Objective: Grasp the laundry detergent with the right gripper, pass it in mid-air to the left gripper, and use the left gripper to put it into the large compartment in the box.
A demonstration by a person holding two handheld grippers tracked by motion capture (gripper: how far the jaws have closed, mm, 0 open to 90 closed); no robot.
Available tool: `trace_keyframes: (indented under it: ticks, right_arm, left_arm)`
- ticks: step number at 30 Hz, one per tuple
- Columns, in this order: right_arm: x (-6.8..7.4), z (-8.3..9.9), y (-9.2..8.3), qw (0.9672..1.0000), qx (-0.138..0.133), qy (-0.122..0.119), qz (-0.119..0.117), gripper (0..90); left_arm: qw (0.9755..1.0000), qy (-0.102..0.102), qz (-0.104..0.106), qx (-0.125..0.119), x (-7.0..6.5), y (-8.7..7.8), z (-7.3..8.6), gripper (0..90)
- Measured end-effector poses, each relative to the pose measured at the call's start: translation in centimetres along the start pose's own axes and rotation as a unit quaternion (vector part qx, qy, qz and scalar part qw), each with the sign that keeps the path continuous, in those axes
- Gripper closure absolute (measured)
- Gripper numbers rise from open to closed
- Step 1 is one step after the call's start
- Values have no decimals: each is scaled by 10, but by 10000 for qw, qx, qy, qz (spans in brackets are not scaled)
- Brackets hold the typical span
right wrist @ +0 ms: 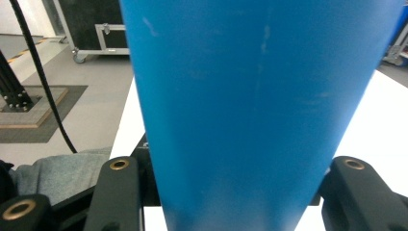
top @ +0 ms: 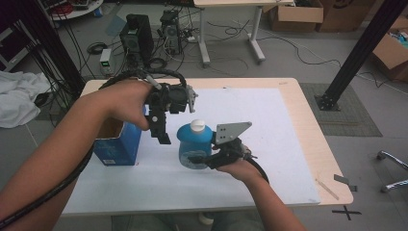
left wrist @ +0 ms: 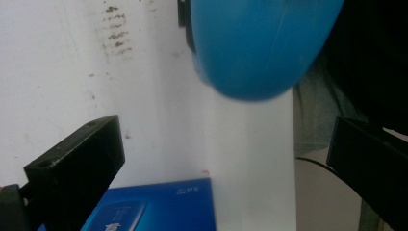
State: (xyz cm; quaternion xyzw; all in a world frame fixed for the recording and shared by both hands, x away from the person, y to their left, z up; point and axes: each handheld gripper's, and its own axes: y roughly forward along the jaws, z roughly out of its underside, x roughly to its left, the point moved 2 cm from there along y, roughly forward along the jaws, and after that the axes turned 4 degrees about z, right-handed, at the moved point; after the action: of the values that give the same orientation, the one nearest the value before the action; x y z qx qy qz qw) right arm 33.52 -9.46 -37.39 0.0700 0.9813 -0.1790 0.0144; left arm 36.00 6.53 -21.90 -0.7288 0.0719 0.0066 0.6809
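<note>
One upright bottle [top: 195,144], cap [top: 197,125] up.

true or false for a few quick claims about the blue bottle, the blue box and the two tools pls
1. The right tool is shut on the blue plastic bottle with a white cap. True.
2. The left tool grips the bottle's cap. False: its jaws stand open with nothing between them.
3. The open blue cardboard box stands left of the bottle in the high view. True.
4. The bottle lies inside the box. False: it is upright outside it, over the white mat.
</note>
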Motion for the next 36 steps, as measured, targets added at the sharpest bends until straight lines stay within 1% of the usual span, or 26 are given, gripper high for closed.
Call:
trace_keyframes:
  ticks: [4,8,16,19,24,28,32,36]
  right_arm:
    - [2,-2,11,10000,48,-35,-72,451]
    - [2,-2,24,9999,78,3,-120,452]
    - [2,-2,39,9996,78,39,-268,453]
    - [3,-3,43,9995,46,77,-318,452]
    - [2,-4,46,9994,33,73,-323,452]
    - [2,-6,47,9994,39,71,-345,452]
    - [3,-7,49,9995,29,16,-298,452]
    - [3,-9,50,9995,-12,0,-316,452]
  left_arm:
    - [10000,16,23,-7,-3,2,-2,1]
    - [10000,48,51,20,-5,4,-3,1]
    - [9999,64,81,52,-11,9,-5,1]
    - [9999,71,87,75,-12,11,-6,1]
    - [9998,110,84,126,-14,15,-9,1]
    - [9997,184,64,173,-14,19,-12,1]
    - [9996,182,53,185,-14,23,-13,3]
    - [9995,151,21,266,-13,26,-13,6]
